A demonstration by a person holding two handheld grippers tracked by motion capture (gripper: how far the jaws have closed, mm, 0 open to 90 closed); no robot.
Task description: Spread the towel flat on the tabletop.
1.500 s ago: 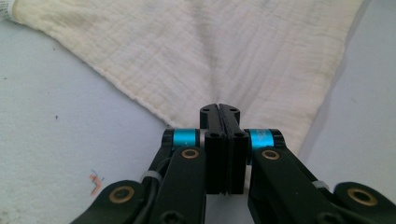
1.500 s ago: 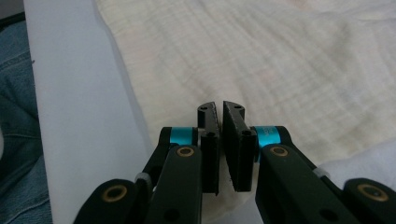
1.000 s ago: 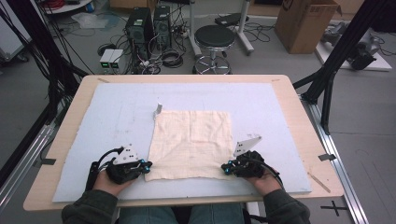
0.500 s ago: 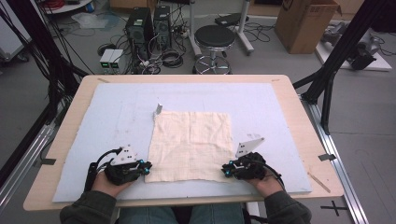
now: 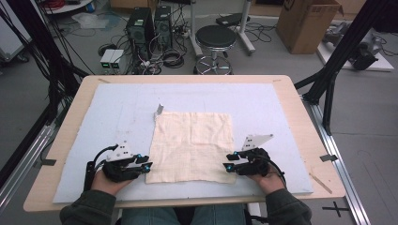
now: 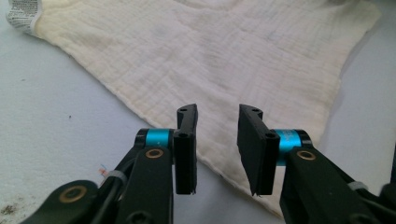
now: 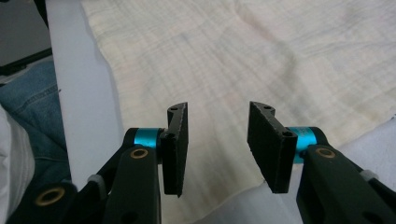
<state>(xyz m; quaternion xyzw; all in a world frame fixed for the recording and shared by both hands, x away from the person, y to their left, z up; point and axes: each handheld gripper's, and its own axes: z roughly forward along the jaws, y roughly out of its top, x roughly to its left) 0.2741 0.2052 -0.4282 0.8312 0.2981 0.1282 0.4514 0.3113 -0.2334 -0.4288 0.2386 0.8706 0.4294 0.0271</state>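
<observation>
A cream square cloth [image 5: 193, 145] lies spread flat on the pale blue mat [image 5: 117, 112], with a white label [image 5: 159, 110] at its far left corner. My left gripper [image 5: 143, 164] is at the cloth's near left corner and my right gripper [image 5: 228, 166] at its near right corner. Both pairs of jaws have just been opening. In the left gripper view the gripper [image 6: 218, 112] stands open over the cloth [image 6: 210, 51], which lies flat beneath the gap. In the right gripper view the gripper [image 7: 218, 109] is likewise open above the cloth [image 7: 261, 51], pinching nothing.
The mat covers most of a wooden table [image 5: 300, 108]. Beyond the far edge stand a black stool [image 5: 216, 40], computer towers [image 5: 150, 23] with cables, and a cardboard box [image 5: 307, 21]. Black frame posts [image 5: 338, 65] rise at both sides. The person's jeans [image 7: 23, 102] show past the near edge.
Both hands have stayed at the cloth's near corners, and the cloth lies in the same place, flat on the mat.
</observation>
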